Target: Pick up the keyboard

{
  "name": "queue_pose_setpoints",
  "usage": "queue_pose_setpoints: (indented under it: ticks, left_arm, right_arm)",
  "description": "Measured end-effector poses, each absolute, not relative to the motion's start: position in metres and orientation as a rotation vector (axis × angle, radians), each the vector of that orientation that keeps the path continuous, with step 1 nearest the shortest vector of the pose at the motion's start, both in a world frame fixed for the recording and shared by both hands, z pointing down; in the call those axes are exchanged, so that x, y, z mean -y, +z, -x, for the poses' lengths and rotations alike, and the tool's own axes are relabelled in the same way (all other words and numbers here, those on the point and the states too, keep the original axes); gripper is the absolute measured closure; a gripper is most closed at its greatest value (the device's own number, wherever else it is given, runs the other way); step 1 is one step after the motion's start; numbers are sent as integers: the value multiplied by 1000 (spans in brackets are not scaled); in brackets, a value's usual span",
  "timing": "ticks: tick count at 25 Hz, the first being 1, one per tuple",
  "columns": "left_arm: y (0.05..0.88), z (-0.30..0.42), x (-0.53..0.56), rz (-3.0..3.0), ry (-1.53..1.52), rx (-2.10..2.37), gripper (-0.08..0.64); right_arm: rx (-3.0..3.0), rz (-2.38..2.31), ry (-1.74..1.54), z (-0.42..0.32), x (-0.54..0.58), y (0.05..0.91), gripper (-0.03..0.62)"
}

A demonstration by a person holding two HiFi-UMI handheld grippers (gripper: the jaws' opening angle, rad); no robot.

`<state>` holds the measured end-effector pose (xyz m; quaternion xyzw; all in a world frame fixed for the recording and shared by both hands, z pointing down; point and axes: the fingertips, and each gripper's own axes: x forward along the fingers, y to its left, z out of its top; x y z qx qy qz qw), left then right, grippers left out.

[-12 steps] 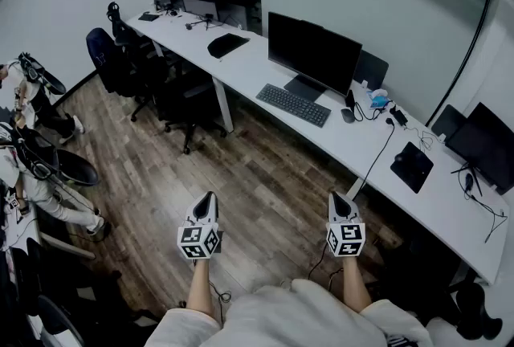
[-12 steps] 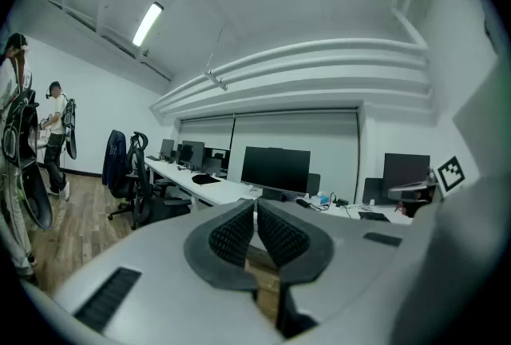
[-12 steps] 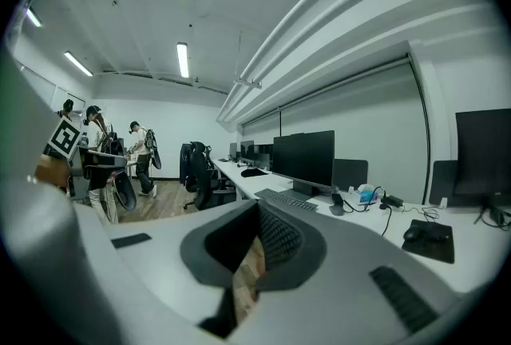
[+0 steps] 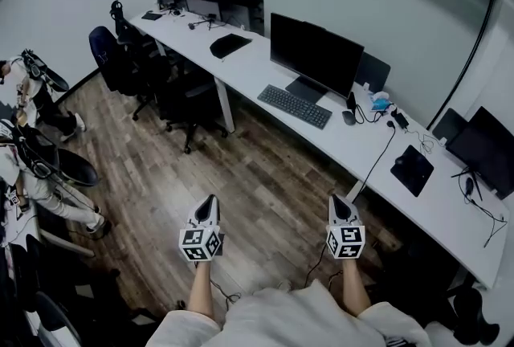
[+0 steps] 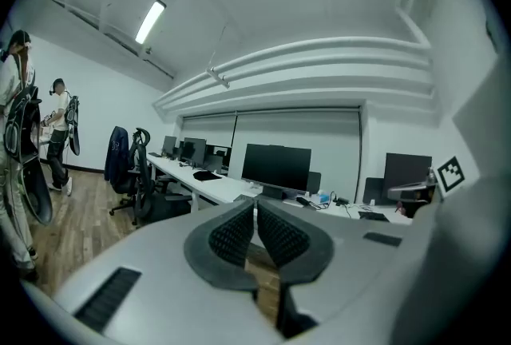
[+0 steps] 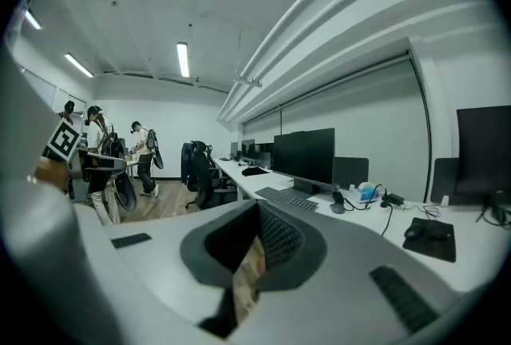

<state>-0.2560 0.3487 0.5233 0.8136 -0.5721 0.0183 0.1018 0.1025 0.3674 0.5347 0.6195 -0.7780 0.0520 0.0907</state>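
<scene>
Head view: left gripper (image 4: pixel 208 201) and right gripper (image 4: pixel 338 201) hang over the wood floor (image 4: pixel 257 177), well apart from the black keyboard (image 4: pixel 294 106) lying on the white desk (image 4: pixel 249 68) before a monitor (image 4: pixel 315 55); left gripper view: jaws pressed together, empty; right gripper view: jaws together, empty, keyboard (image 6: pixel 286 198) ahead.

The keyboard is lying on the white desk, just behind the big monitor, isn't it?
Not quite. The keyboard does lie on the white desk, but in front of the big monitor, towards the desk's near edge. The head view shows this.
</scene>
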Motion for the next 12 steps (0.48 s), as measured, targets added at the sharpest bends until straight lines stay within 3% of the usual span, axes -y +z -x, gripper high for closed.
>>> queue_pose_setpoints:
  ticks: [10, 11, 12]
  left_arm:
    - [530, 247, -355, -2391, 71, 1696, 541]
    - [531, 245, -355, -2392, 70, 1686, 540]
    - [532, 242, -355, -2395, 73, 1672, 535]
  right_arm:
    - [2337, -1840, 178, -113, -369, 537, 592]
    - [2356, -1821, 193, -111, -369, 538, 556]
    - [2378, -1802, 209, -110, -369, 540, 479]
